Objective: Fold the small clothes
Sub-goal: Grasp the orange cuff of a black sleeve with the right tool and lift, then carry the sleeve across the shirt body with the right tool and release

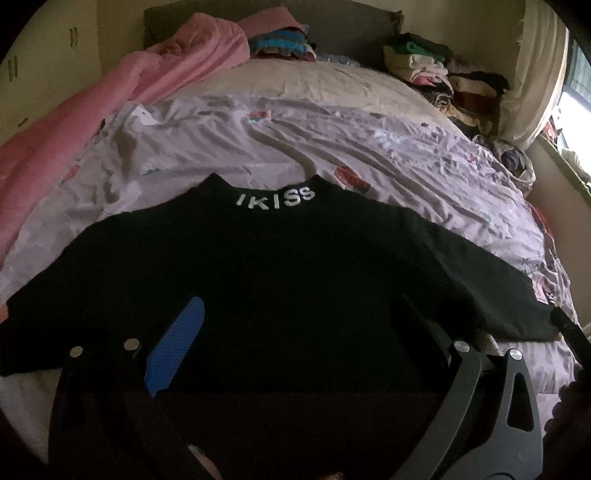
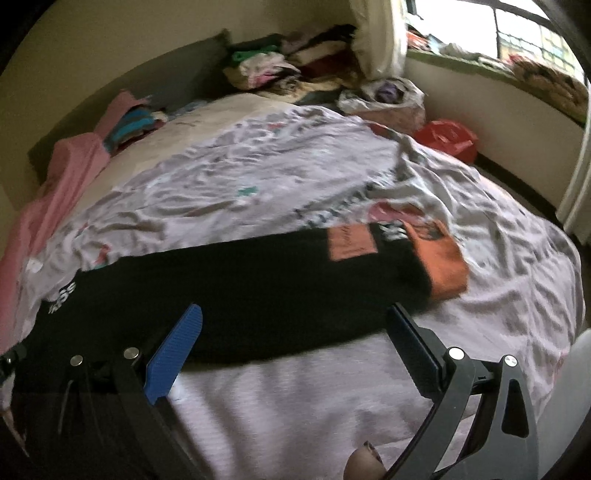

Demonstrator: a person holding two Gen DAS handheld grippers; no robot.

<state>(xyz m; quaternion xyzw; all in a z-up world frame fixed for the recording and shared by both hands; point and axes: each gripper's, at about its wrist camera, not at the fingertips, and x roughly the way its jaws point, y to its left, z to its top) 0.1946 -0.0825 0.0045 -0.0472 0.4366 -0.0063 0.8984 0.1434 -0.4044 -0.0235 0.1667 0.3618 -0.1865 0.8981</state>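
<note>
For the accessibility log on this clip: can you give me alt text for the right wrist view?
A black top with an orange cuff lies spread on a wrinkled pale bedsheet, one sleeve stretching to the right. The right gripper hovers over its lower edge, jaws apart and holding nothing. Piled clothes sit at the head of the bed near a bright window.

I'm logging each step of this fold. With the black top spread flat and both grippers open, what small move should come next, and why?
Probably bring the right gripper forward to close on the sleeve near its orange cuff. The black top lies flat on the bedsheet, collar away, sleeves outstretched, nothing folded. The left gripper hovers open over the body, holding nothing, so a sleeve fold inward seems the natural start.
</note>
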